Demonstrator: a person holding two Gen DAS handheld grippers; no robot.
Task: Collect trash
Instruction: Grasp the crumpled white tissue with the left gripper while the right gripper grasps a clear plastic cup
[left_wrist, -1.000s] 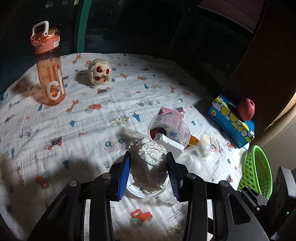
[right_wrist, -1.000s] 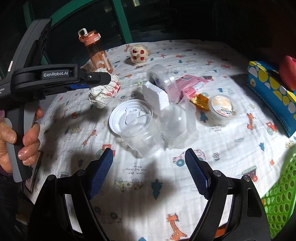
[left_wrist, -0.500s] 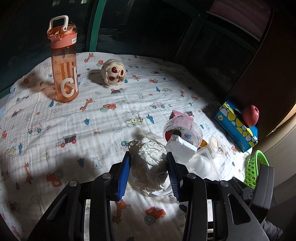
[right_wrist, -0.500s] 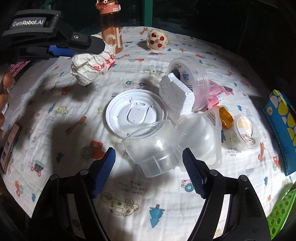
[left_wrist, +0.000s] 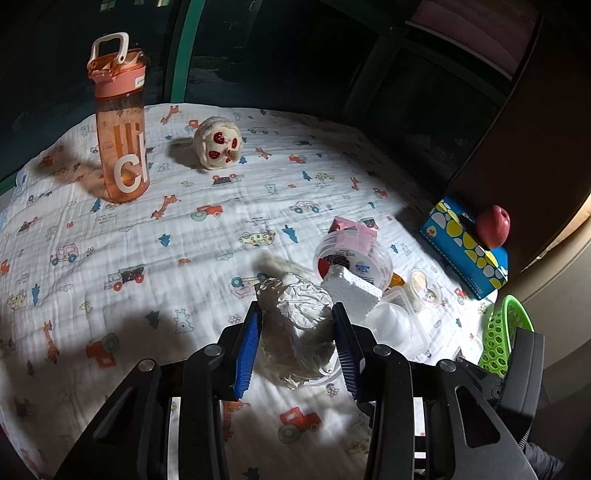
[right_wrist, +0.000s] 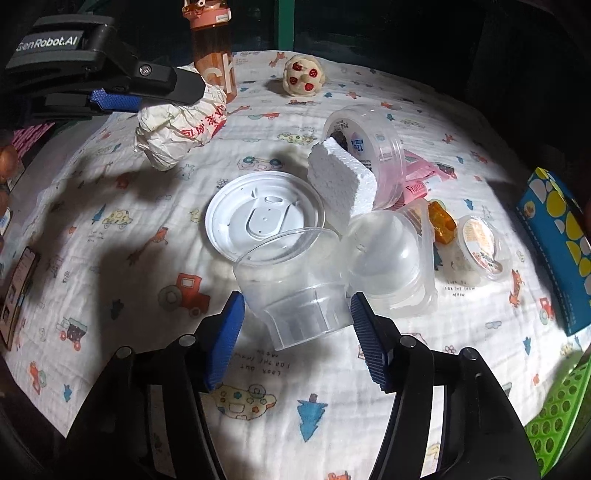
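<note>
Two grippers are busy over the printed cloth (right_wrist: 122, 236). Far left, the left gripper (left_wrist: 297, 339) is clenched on a crumpled paper ball (right_wrist: 177, 125), holding it up clear of the cloth in front of the orange bottle (left_wrist: 120, 125). Moving right, a white lid (right_wrist: 258, 218) lies flat, and just this side of it the right gripper (right_wrist: 295, 328) is closing its jaws around a clear plastic cup (right_wrist: 291, 284) tipped on its side; the pads look not quite pressed against it. Next come a foam block (right_wrist: 340, 181), a tipped tub (right_wrist: 365, 147), a small sealed cup (right_wrist: 484, 247), then the blue box (right_wrist: 557, 243) and green basket (right_wrist: 557, 417) at far right.
</note>
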